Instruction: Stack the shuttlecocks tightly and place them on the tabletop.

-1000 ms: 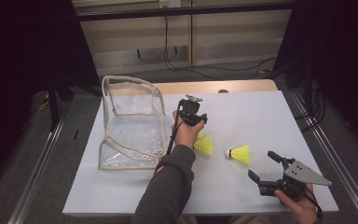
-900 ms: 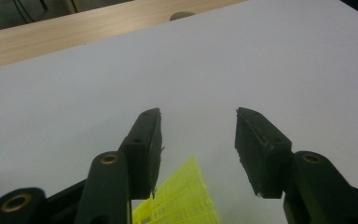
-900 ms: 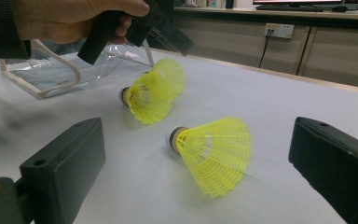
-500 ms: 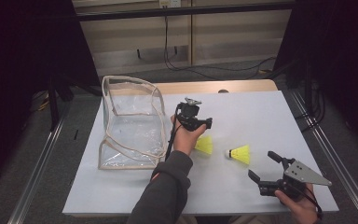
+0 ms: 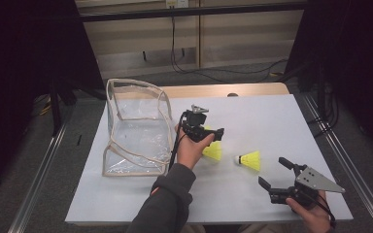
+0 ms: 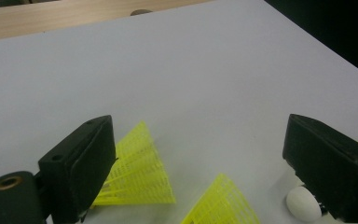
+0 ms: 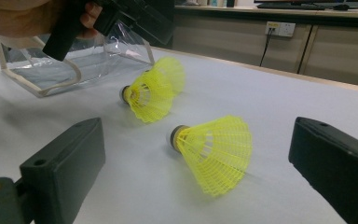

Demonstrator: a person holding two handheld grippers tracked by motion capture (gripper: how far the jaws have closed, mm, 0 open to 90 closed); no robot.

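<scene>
— Shuttlecocks (image 6: pixel 137 175) are being straddled by the left gripper (image 5: pixel 212 137), jaws spread wide, nothing held?

— Yes, two between them; one could be knocked aside while the other is being pinched.

Dim room, one lit white table

The table (image 5: pixel 272 116) has a wood strip (image 5: pixel 223 90) along its far edge, beige cabinets (image 5: pixel 194 39) behind with cables (image 5: pixel 184 56) hanging, a wall socket (image 7: pixel 281 29), grey floor (image 5: pixel 39 160), and metal rails (image 5: pixel 342 160) either side.
</scene>
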